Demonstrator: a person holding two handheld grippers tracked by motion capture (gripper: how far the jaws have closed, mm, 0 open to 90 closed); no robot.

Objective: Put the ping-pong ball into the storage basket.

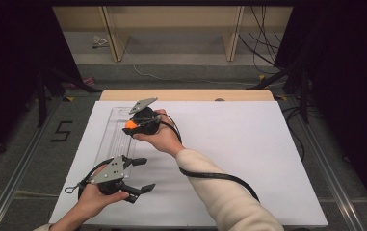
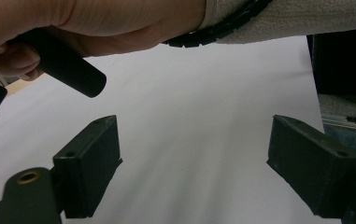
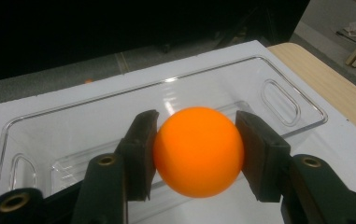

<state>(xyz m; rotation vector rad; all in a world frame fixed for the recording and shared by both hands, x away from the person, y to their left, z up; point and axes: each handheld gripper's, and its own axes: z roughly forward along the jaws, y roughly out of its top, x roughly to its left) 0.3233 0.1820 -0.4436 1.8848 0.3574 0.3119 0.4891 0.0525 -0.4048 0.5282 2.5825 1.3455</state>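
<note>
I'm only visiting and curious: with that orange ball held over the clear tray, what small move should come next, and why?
Probably lower the ball a little into the tray, then open the fingers. The right gripper has the orange ball clamped between both fingers, above the clear plastic tray, which looks empty. The left gripper waits open over the white board, so it need not act.

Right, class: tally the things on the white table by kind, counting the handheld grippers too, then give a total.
Orange ball: 1
Clear plastic tray: 1
Handheld grippers: 2, the left gripper open, the right gripper shut on the orange ball
Total: 4
</note>
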